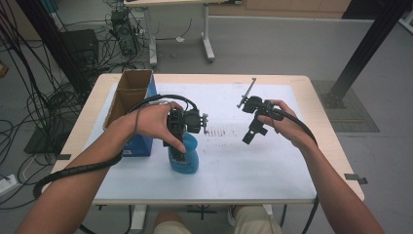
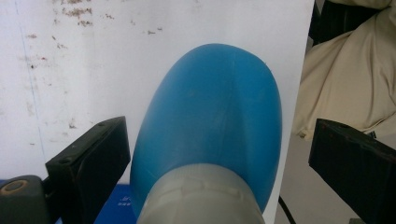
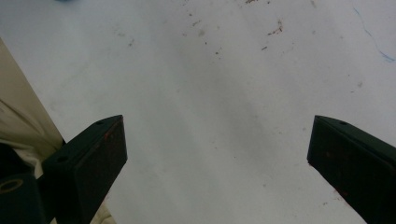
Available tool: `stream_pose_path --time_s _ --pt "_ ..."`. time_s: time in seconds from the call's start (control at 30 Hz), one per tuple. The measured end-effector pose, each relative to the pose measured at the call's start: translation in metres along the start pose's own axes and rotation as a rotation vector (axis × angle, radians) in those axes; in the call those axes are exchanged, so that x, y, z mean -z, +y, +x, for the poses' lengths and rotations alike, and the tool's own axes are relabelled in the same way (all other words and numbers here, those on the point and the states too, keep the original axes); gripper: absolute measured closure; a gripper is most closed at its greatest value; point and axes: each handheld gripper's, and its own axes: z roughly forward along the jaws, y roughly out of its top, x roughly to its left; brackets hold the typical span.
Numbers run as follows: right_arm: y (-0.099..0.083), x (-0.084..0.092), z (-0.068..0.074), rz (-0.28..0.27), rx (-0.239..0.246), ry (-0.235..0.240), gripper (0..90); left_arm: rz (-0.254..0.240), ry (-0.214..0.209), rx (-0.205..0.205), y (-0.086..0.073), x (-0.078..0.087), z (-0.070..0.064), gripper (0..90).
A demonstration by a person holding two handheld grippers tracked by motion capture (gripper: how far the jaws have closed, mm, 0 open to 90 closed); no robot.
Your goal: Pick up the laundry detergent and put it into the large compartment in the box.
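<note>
**Left gripper poised over blue bottle, right gripper held aside**

At the table's left edge stands an open cardboard box (image 1: 127,95) on the white mat (image 1: 243,165). Just beside it, the blue bottle (image 1: 184,157) stands upright near the mat's front. The left gripper (image 1: 178,146) points down over its pale grey cap (image 2: 201,198), jaws apart on either side, not touching it. Well to the right, the right gripper (image 1: 249,136) hangs above bare mat, jaws wide apart, holding nothing.

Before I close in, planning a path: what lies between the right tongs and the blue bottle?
Bare white mat with faint marks, per the high view.
</note>
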Motion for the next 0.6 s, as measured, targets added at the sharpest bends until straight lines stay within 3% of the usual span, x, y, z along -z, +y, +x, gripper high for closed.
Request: stream_pose_path --time_s 0.6 --pt "-0.0001 -0.0006 -0.0005 0.002 -0.003 0.001 4.7 -0.004 0.002 -0.003 -0.0015 0.0 0.0001 5.8"
